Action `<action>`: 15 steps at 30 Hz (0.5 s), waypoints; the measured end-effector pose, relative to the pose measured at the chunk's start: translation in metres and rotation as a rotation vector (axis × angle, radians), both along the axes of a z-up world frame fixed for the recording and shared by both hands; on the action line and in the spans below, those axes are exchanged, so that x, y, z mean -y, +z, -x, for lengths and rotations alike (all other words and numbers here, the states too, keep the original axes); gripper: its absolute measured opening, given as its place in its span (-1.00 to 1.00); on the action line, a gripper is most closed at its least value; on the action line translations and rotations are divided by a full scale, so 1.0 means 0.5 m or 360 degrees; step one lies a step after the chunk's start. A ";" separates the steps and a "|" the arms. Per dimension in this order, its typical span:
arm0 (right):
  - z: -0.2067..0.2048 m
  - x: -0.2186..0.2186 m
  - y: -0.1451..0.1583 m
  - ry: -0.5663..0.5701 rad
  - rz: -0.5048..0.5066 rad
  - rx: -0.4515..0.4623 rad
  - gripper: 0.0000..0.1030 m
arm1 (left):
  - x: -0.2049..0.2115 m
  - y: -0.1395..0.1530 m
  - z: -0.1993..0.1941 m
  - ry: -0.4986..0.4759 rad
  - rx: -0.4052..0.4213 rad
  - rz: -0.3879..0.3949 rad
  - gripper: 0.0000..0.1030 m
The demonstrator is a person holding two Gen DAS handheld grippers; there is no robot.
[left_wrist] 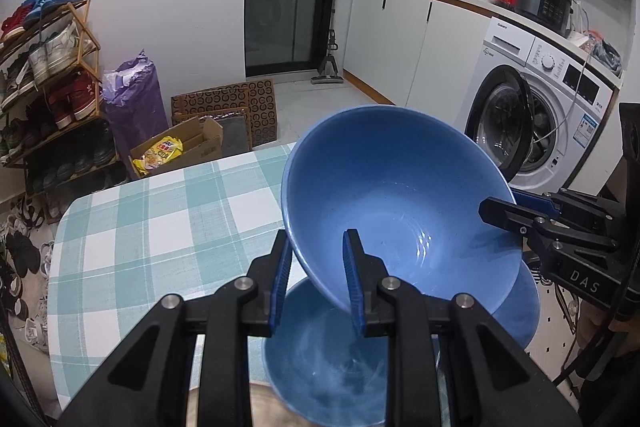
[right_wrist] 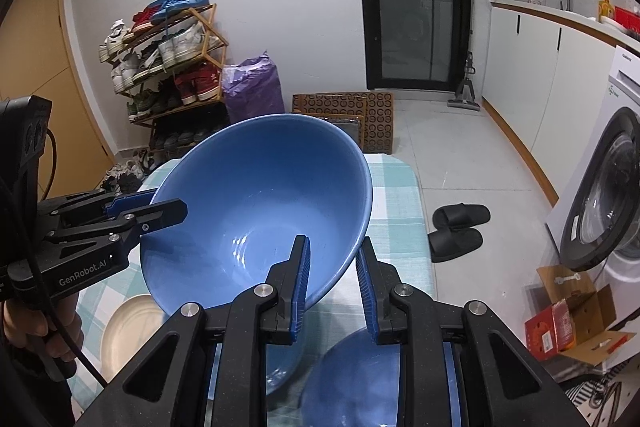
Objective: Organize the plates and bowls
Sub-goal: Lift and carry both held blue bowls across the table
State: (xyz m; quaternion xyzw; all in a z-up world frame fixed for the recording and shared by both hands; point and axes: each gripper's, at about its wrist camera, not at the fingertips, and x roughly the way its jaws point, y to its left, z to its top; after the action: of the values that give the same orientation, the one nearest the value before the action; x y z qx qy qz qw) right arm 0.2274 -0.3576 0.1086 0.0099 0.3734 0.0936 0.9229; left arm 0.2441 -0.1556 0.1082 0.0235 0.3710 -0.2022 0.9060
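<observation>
A large blue bowl (left_wrist: 392, 187) (right_wrist: 256, 195) hangs tilted above the table, held by its rim from two sides. My left gripper (left_wrist: 316, 247) is shut on the near rim in the left wrist view, and shows at the left of the right wrist view (right_wrist: 160, 207). My right gripper (right_wrist: 333, 247) is shut on the opposite rim, and enters the left wrist view from the right (left_wrist: 504, 205). Under the held bowl, two more blue bowls (left_wrist: 320, 367) (left_wrist: 520, 307) rest on the table. A cream plate (right_wrist: 124, 331) lies beside them.
The table wears a teal and white checked cloth (left_wrist: 152, 227). On the floor beyond are a shoe rack (left_wrist: 52, 75), a purple bag (left_wrist: 136, 99), cardboard boxes (left_wrist: 192, 143) and black slippers (right_wrist: 460, 227). A washing machine (left_wrist: 532, 107) stands to the right.
</observation>
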 end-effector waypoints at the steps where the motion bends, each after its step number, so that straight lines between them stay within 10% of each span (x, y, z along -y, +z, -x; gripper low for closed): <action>1: 0.002 -0.008 0.003 0.0005 -0.0001 0.0002 -0.54 | -0.005 0.001 0.003 0.0004 0.0003 0.0001 -0.53; 15: 0.052 -0.084 0.007 0.0070 0.0007 0.0015 -0.54 | -0.054 -0.002 0.054 0.0052 0.0002 -0.0007 -0.53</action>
State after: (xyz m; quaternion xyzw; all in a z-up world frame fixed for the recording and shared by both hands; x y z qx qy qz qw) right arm 0.2015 -0.3159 0.1120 -0.0007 0.3694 0.1130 0.9224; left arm 0.2171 -0.1285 0.1071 0.0195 0.3712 -0.1866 0.9094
